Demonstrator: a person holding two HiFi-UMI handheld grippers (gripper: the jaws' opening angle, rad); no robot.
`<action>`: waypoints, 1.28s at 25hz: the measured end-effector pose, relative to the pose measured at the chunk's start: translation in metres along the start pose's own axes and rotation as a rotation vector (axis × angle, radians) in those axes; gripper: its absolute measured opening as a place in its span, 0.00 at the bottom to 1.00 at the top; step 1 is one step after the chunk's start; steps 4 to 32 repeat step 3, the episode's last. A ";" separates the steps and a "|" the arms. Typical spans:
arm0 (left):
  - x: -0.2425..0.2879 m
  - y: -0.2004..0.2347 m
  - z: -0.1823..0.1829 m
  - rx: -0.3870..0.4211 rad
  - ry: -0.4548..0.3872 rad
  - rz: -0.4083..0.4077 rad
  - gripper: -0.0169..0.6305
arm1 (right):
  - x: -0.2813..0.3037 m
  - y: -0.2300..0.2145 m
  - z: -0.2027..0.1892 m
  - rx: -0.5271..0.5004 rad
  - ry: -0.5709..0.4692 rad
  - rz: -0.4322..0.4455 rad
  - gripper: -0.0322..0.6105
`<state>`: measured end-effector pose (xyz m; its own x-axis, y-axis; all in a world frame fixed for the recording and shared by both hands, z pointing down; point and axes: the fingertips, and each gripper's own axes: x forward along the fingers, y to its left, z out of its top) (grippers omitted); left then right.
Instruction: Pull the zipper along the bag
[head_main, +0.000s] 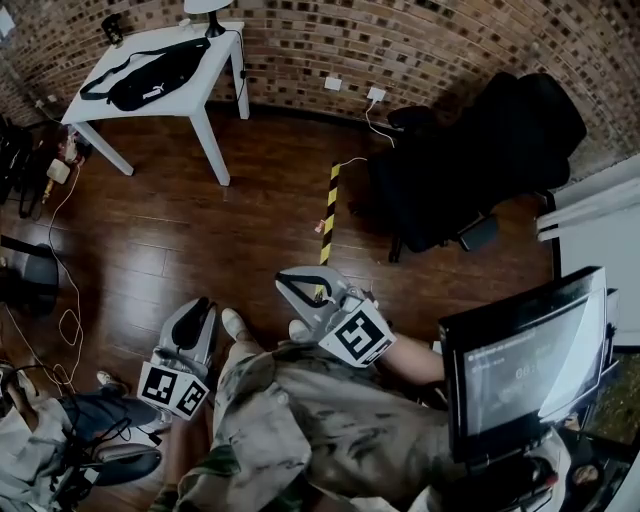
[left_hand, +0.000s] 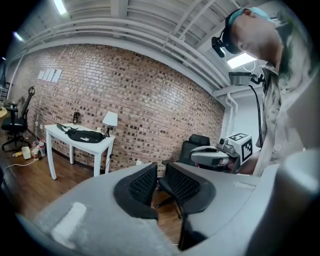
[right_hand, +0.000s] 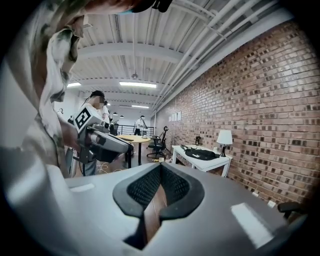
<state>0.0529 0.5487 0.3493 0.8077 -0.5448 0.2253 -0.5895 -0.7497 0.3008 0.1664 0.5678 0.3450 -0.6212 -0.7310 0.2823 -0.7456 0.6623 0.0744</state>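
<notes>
A black waist bag (head_main: 150, 75) lies on a white table (head_main: 192, 100) by the brick wall, far from me at the upper left of the head view. It also shows small in the left gripper view, bag (left_hand: 85, 135), and in the right gripper view, bag (right_hand: 200, 154). Both grippers hang close to my body, well short of the table. My left gripper (head_main: 205, 303) (left_hand: 159, 172) stands open by a narrow gap with nothing between its pads. My right gripper (head_main: 281, 281) (right_hand: 160, 167) has its tips together and holds nothing.
A black padded chair (head_main: 470, 160) stands at the right by the wall. A yellow-black tape strip (head_main: 328, 210) marks the wooden floor. Cables (head_main: 65, 320) trail at the left, and a monitor (head_main: 530, 360) sits at the lower right. A lamp (left_hand: 109, 120) stands on the table's end.
</notes>
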 end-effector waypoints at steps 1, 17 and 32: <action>0.000 0.001 -0.001 -0.003 0.000 0.001 0.14 | 0.001 0.001 0.000 -0.001 0.002 0.003 0.06; -0.001 0.005 -0.001 -0.007 -0.001 0.004 0.14 | 0.004 0.002 0.000 -0.002 0.005 0.010 0.06; -0.001 0.005 -0.001 -0.007 -0.001 0.004 0.14 | 0.004 0.002 0.000 -0.002 0.005 0.010 0.06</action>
